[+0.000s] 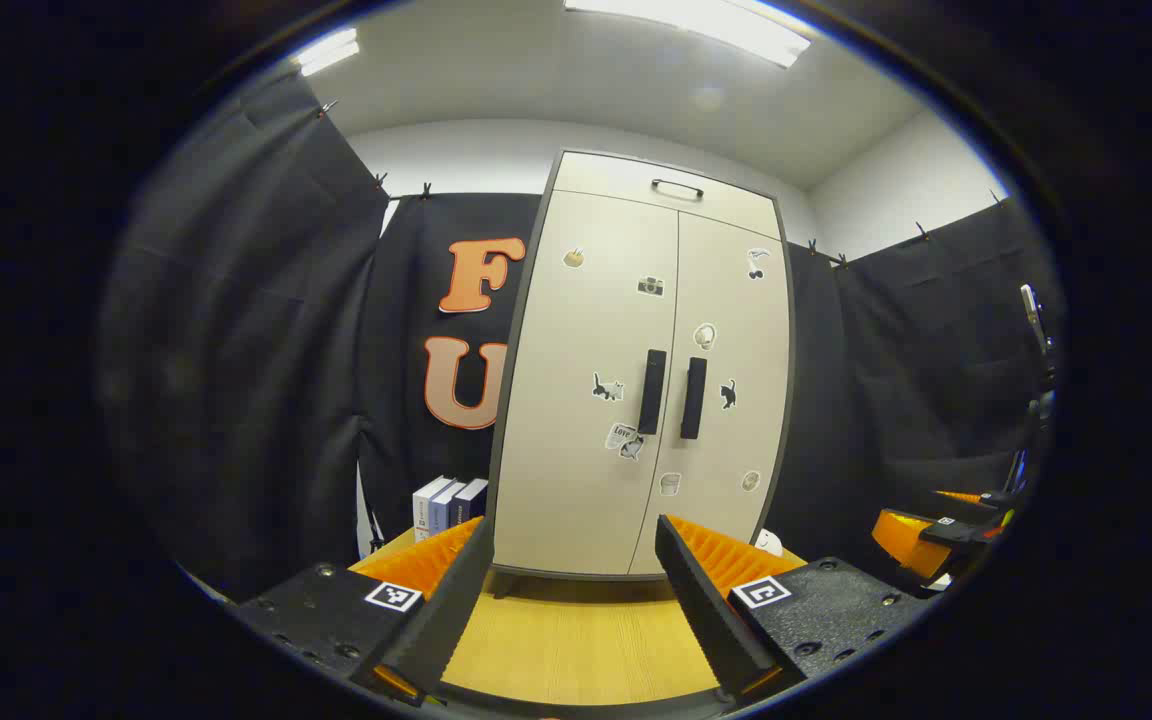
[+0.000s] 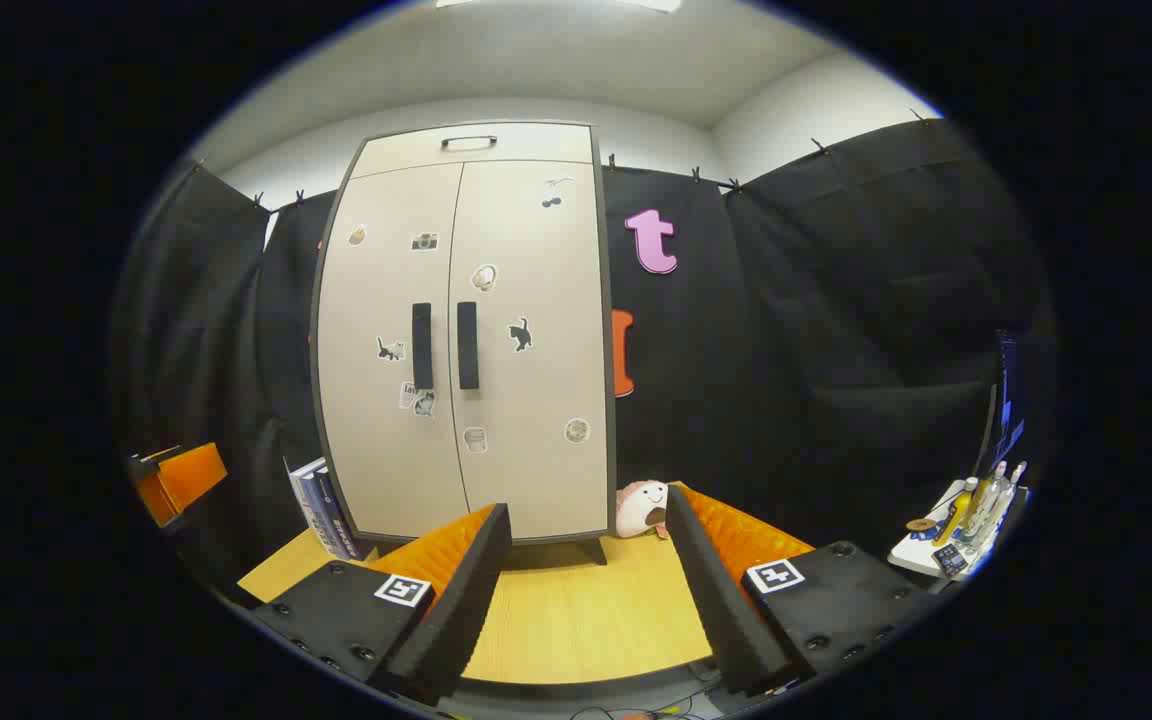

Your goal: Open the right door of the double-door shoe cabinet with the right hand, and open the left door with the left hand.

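Ridged finger pads stand wide apart on the left gripper (image 1: 573, 600), holding nothing, above a pale wood-grain tabletop (image 1: 576, 640). The right gripper (image 2: 586, 590) is likewise spread and empty, over the same tabletop.

At twelve o'clock of the left gripper, well apart from it, stands the tall cream double-door shoe cabinet with a dark frame (image 1: 636, 380), on the tabletop's far side. Both flat, smooth doors are closed, dotted with small stickers. The left door (image 1: 586, 400) and right door (image 1: 731, 400) meet at a centre seam flanked by two upright black bar handles (image 1: 652, 391); a drawer front with a thin loop handle (image 1: 677, 188) sits above.

Upright books (image 1: 448, 503) stand at the cabinet's nine o'clock. In the right gripper view, a soft pink plush toy (image 2: 642, 508) lies at its four o'clock, and small bottles (image 2: 976, 505) stand on a side shelf at three o'clock.
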A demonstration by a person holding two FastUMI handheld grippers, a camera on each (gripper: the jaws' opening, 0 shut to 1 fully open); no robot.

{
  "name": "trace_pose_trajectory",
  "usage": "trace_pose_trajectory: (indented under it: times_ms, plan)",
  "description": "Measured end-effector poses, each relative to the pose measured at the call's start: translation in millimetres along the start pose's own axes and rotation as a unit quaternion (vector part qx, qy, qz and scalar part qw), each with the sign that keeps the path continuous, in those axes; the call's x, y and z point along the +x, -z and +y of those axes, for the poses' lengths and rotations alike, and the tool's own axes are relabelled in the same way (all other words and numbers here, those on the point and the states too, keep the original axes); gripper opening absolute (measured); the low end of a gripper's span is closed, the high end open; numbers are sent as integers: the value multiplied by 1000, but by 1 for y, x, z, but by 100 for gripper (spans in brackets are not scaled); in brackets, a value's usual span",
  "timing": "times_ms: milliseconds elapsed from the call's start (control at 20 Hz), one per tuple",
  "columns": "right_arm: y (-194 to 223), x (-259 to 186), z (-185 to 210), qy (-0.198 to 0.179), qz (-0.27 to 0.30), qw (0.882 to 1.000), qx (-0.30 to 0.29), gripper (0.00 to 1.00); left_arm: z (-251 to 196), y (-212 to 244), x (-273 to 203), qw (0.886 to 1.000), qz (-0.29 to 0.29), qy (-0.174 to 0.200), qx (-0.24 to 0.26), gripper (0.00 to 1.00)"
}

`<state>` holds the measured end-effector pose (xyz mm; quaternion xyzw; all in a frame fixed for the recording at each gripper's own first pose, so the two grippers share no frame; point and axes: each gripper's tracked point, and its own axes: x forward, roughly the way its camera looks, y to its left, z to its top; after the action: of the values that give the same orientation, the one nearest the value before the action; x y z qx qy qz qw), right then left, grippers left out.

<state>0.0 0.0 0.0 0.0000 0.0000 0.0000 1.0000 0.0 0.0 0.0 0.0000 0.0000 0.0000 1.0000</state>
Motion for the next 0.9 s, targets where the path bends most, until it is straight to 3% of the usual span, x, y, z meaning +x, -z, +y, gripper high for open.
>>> trace_pose_trajectory:
  times_ms: [300,650,700,850,900]
  plan:
    - [-16,16,13,-8,5,1000,-14,99,6,-15,14,1000,-3,1,2,98]
    - [-25,23,-16,-10,11,1000,-20,98,-26,-18,15,1000,4,-4,16,97]
    - [-28,22,-17,-15,8,1000,-20,92,-29,-18,13,1000,4,-6,15,98]
    - [-32,19,-20,-33,8,999,-19,92,-37,-20,9,1000,3,-18,10,98]
    - [-33,17,-20,-41,9,999,-20,98,-38,-20,7,1000,2,-22,10,98]
